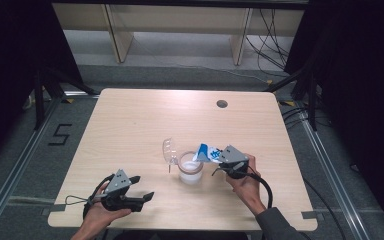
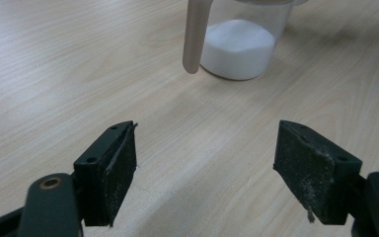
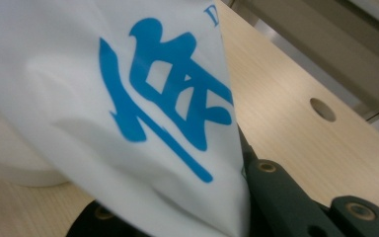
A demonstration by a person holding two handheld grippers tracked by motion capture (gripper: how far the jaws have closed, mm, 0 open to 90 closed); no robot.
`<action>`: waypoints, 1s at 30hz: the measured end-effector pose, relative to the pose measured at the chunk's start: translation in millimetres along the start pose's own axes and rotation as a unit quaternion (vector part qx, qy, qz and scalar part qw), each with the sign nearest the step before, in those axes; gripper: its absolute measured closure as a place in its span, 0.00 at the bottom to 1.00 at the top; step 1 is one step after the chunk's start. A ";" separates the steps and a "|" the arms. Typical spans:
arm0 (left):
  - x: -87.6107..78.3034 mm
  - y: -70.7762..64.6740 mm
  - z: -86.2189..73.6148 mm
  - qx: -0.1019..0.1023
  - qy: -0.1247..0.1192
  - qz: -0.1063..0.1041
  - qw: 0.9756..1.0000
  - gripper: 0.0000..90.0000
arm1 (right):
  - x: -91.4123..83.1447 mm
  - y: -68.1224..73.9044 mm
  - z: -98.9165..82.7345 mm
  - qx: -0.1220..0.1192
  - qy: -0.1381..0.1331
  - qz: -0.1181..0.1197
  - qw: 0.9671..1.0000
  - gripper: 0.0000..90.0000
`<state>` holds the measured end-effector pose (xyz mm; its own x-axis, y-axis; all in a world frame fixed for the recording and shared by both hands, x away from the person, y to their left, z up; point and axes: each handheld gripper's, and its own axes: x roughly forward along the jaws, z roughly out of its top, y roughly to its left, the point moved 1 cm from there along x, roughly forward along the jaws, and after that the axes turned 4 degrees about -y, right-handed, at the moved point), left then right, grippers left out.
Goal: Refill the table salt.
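Resting near the bench's (image 1: 130, 115) near-left corner, the left claw (image 1: 142, 192) idles with jaws spread on nothing. Farther right, the right claw (image 1: 223, 161) pinches a soft white plastic bag printed in blue (image 1: 207, 152), tilted over the clear round cup of white powder (image 1: 190, 169), apparently for pouring; a clear scoop (image 1: 169, 150) leans on the cup's left side.

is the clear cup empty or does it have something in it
Partly filled: the clear cup holds white powder mounded in its lower part.
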<state>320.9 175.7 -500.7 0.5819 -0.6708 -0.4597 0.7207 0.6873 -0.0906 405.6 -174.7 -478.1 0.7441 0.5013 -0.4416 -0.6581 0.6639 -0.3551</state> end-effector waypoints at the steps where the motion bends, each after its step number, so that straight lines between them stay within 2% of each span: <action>1: -0.2 0.1 0.0 0.001 0.001 0.000 1.000 0.27 | -0.6 -1.0 -0.9 0.016 0.002 0.005 1.000 0.95; 3: -0.1 -0.3 0.0 0.000 -0.002 0.001 1.000 0.27 | 0.1 -2.5 -3.1 0.038 -0.003 0.013 0.999 0.95; 5: -0.3 -0.1 0.3 0.000 -0.001 -0.001 1.000 0.27 | 0.6 -5.4 -6.8 0.071 -0.009 0.026 0.997 0.95; 9: -0.8 0.2 0.4 0.002 0.001 0.000 1.000 0.27 | 1.0 -10.4 -10.4 0.087 -0.014 0.033 0.996 0.95; 10: -0.4 0.0 0.3 0.000 -0.001 0.000 1.000 0.27 | 0.9 -10.7 -11.1 0.110 -0.017 0.038 0.993 0.95; 12: -0.5 0.1 0.3 0.000 -0.002 0.000 1.000 0.27 | -0.1 -12.6 -12.1 0.127 -0.024 0.040 0.991 0.95; 13: -0.5 0.0 0.3 0.000 -0.002 0.000 1.000 0.27 | -0.4 -14.8 -13.3 0.143 -0.026 0.050 0.988 0.95; 15: -1.0 -0.1 0.3 0.000 0.001 0.001 1.000 0.27 | -1.1 -16.3 -14.8 0.162 -0.028 0.055 0.985 0.95; 17: -0.8 0.1 0.4 0.002 0.001 0.000 1.000 0.27 | -0.9 -19.3 -16.8 0.182 -0.036 0.067 0.980 0.95; 18: -1.0 -0.1 0.3 0.000 0.001 0.001 1.000 0.27 | -0.6 -18.8 -17.6 0.207 -0.048 0.071 0.975 0.95; 19: -1.0 -0.1 0.4 0.000 0.000 0.001 1.000 0.27 | -1.3 -20.7 -18.3 0.208 -0.050 0.069 0.975 0.95; 20: -1.1 0.0 0.4 0.000 0.000 0.001 1.000 0.27 | -1.5 -23.4 -18.9 0.196 -0.049 0.068 0.977 0.95; 21: -1.1 0.1 0.4 0.000 0.000 0.001 1.000 0.27 | -2.2 -24.1 -19.5 0.209 -0.053 0.066 0.974 0.95; 22: -1.1 0.1 0.4 0.000 0.000 0.002 1.000 0.27 | -2.5 -27.6 -20.9 0.207 -0.056 0.070 0.974 0.95; 23: -1.2 0.0 0.4 0.000 -0.001 0.002 1.000 0.27 | -2.7 -26.6 -21.1 0.225 -0.061 0.067 0.970 0.95; 24: -1.3 -0.4 0.4 0.000 -0.001 0.004 1.000 0.27 | -3.0 -28.2 -21.6 0.221 -0.063 0.070 0.971 0.95; 26: -1.0 -0.6 0.5 -0.002 -0.003 0.004 1.000 0.27 | -4.4 -31.6 -23.7 0.235 -0.065 0.072 0.967 0.95; 28: -1.4 -0.2 0.5 0.000 -0.001 0.004 1.000 0.27 | -4.4 -35.6 -26.1 0.236 -0.071 0.072 0.967 0.95; 29: -1.3 -0.3 0.5 -0.001 -0.002 0.004 1.000 0.27 | -5.3 -36.2 -26.9 0.239 -0.066 0.069 0.966 0.95; 30: -1.4 -0.4 0.6 -0.001 -0.002 0.004 1.000 0.27 | -6.3 -35.1 -27.5 0.260 -0.064 0.071 0.961 0.95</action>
<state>320.0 176.2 -499.4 0.5885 -0.6669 -0.4572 0.7161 0.6924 -0.0882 420.9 -216.4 -485.5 0.6809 0.6500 -0.3375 -0.6327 0.7541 0.1760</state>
